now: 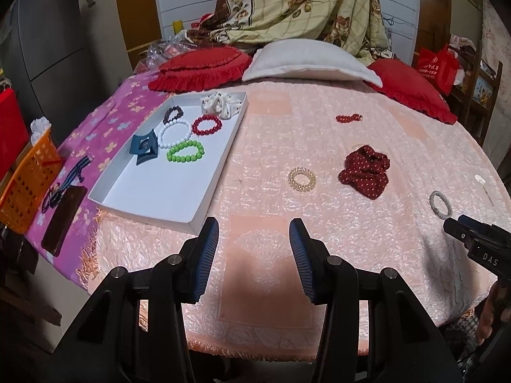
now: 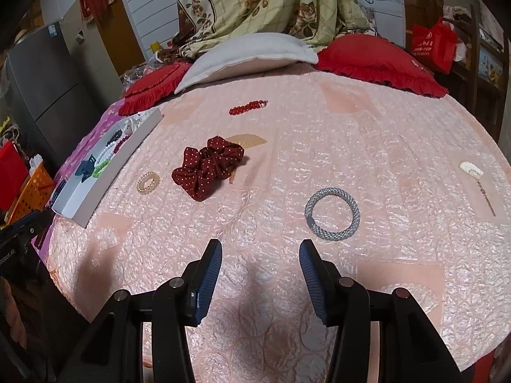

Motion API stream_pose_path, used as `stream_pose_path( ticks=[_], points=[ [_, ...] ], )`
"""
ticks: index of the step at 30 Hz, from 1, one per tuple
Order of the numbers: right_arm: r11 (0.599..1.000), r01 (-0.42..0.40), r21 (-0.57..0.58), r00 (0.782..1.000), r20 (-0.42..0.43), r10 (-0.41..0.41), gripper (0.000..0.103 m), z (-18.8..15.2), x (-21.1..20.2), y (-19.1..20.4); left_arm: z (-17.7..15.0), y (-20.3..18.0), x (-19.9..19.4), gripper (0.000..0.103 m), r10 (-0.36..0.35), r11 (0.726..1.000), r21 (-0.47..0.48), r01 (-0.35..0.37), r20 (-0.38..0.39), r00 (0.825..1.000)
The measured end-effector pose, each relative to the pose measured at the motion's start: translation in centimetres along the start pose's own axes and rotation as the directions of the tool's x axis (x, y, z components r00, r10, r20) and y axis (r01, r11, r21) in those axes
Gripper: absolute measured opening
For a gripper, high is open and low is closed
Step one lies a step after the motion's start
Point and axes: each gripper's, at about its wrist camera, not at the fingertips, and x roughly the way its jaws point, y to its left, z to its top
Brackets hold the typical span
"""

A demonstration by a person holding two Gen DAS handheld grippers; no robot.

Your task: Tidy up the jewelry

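A white tray (image 1: 134, 188) lies on the bed at the left; it holds a green bead bracelet (image 1: 186, 151), a white one (image 1: 174, 134), a red one (image 1: 207, 125), a dark one (image 1: 172, 114), a blue claw clip (image 1: 144, 149) and a white scrunchie (image 1: 220, 104). Loose on the pink bedspread lie a dark red dotted scrunchie (image 2: 207, 166), a clear coil tie (image 2: 148, 183), a red bead bracelet (image 2: 248, 107), a grey braided ring (image 2: 332, 214) and a white hairpin (image 2: 472, 172). My left gripper (image 1: 254, 242) is open and empty beside the tray's near corner. My right gripper (image 2: 260, 265) is open and empty, just short of the grey ring.
Two red cushions (image 1: 201, 67) and a white pillow (image 1: 309, 60) line the far side of the bed. An orange basket (image 1: 27, 178) and a dark case (image 1: 64, 217) sit left of the tray. A grey cabinet (image 1: 48, 41) stands at the left.
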Motion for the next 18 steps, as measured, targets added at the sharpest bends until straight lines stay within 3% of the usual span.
stream_pose_path(
  ticks=[4, 11, 18],
  points=[
    [1.000, -0.019, 0.014, 1.000, -0.017, 0.019, 0.048, 0.1, 0.8, -0.2, 0.0, 0.2, 1.4, 0.045, -0.011, 1.000, -0.002, 0.011, -0.036, 0.999],
    [0.993, -0.107, 0.039, 0.993, -0.041, 0.109, 0.053, 2.4, 2.7, 0.4, 2.4, 1.6, 5.5, 0.045, -0.143, 0.988, -0.071, 0.136, -0.105, 0.984],
    [0.988, -0.148, 0.049, 0.989, -0.014, 0.148, 0.061, 6.0, 5.0, 1.8, 5.4, -1.7, 9.3, 0.045, -0.221, 0.973, 0.046, 0.226, -0.101, 0.970]
  ],
)
